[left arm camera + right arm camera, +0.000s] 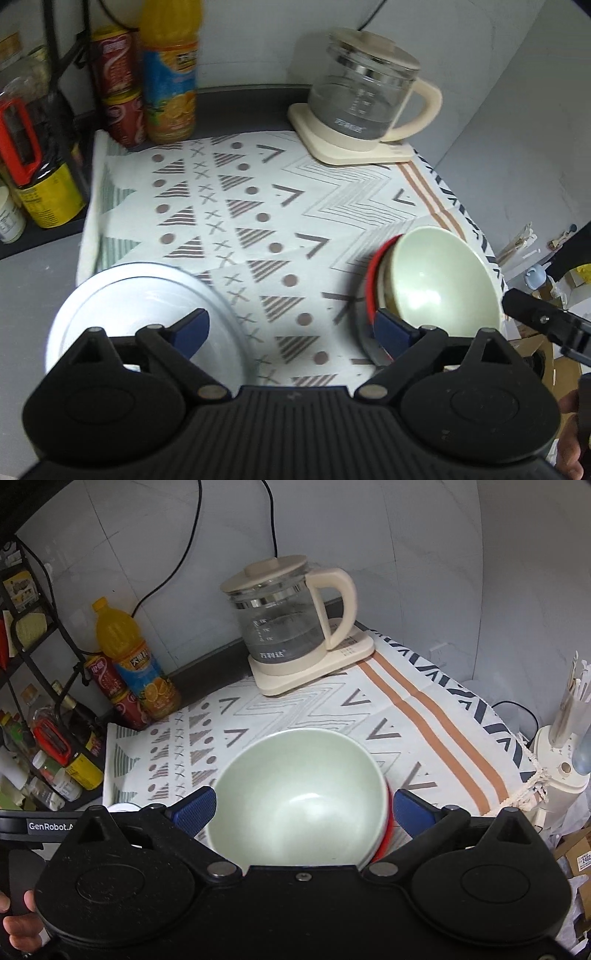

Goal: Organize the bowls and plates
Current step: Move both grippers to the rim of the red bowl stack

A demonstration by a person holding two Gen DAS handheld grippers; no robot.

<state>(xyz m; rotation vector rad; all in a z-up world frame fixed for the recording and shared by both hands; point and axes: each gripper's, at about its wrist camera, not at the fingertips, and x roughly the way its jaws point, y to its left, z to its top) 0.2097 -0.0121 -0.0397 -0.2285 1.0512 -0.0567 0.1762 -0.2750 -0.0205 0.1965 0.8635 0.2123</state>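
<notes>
A pale green bowl (pixel 439 280) sits nested in a red-rimmed bowl (pixel 372 284) on a metal plate at the right of the patterned cloth. A white plate (pixel 122 314) lies at the front left. My left gripper (pixel 291 328) is open and empty above the cloth, between plate and bowls. In the right wrist view the green bowl (pixel 299 797) lies between the open fingers of my right gripper (pixel 304 808), which do not touch it. The red rim (pixel 386 834) shows at its right. The white plate's edge (pixel 123 806) peeks out at left.
A glass kettle (pixel 364 92) on a cream base stands at the back right; it also shows in the right wrist view (pixel 284 627). An orange juice bottle (pixel 170 70) and red cans (pixel 118 85) stand back left by a black rack (pixel 40 701) of bottles. The table edge is at right.
</notes>
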